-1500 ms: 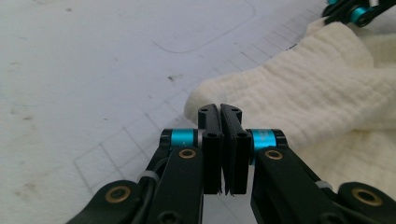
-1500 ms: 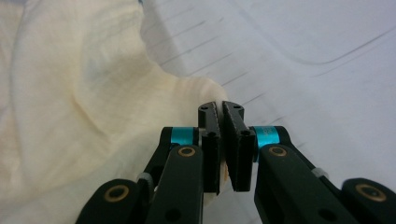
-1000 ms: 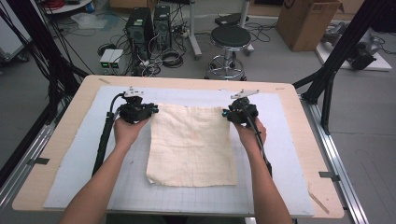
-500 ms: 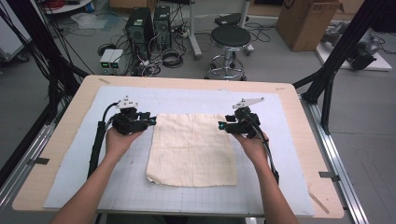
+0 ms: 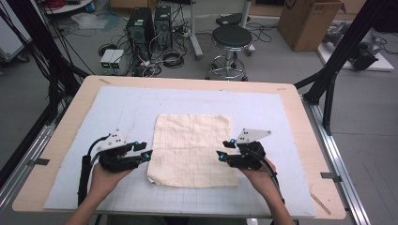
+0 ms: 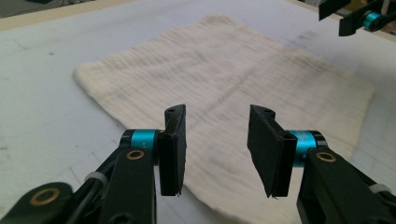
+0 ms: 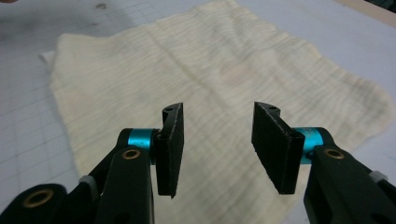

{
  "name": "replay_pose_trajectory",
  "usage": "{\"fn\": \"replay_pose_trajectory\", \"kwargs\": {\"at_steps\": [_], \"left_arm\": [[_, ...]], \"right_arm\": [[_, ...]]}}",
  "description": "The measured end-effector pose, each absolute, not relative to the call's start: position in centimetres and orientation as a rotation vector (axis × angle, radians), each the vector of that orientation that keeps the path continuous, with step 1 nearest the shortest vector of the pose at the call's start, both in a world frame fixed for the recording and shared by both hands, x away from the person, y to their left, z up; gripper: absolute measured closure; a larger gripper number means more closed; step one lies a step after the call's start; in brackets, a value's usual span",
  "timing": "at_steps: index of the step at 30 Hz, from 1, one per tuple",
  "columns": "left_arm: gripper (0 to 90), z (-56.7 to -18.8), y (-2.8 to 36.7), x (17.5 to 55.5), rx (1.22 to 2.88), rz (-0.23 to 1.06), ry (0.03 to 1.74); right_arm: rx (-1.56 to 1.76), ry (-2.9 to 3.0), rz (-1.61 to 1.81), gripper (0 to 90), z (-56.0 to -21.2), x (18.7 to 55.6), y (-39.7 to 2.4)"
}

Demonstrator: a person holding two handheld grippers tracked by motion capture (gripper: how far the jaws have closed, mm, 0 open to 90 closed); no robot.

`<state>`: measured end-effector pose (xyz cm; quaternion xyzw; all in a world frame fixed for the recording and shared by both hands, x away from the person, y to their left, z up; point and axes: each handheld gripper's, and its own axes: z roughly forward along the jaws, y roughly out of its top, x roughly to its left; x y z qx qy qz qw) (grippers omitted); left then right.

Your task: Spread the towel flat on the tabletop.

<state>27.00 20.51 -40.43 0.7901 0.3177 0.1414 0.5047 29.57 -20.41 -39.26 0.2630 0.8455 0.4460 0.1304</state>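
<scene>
Both grippers [image 5: 149, 155] [image 5: 219, 155] half-open, empty, beside cloth [image 5: 192, 147].

Black left gripper [image 5: 149, 154] and right gripper [image 5: 219, 154]: teal collars, brass screws, grey plates.

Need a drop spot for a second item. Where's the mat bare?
Bare mat: the far strip beyond the cloth, the left side above the left gripper, the right side past the right gripper. Crowded: the cloth's near corners, where both open grippers sit.
</scene>
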Motion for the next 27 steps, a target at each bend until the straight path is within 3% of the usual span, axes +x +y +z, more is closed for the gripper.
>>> {"fn": "replay_pose_trajectory", "kwargs": {"at_steps": [8, 14, 19, 23, 27], "left_arm": [[56.9, -42.5, 19.9, 24.7, 2.007, 0.294, 0.696], [67.6, -43.7, 18.9, 24.9, 2.120, 0.246, 0.664], [84.7, -44.0, 18.7, 25.7, 2.139, 0.232, 0.688], [87.0, -42.8, 19.1, 25.8, 2.101, 0.222, 0.693], [87.0, -41.2, 19.7, 25.5, 2.073, 0.186, 0.674]], "right_arm": [[0.747, 2.548, 1.272, 55.3, -42.1, 26.9, -20.3], [0.736, 2.643, 1.212, 61.2, -43.7, 26.4, -20.4], [0.702, 2.674, 1.144, 71.6, -44.1, 26.6, -19.8], [0.711, 2.695, 1.168, 79.8, -44.1, 26.9, -19.8], [0.705, 2.693, 1.163, 81.8, -44.1, 26.8, -19.7]]}}
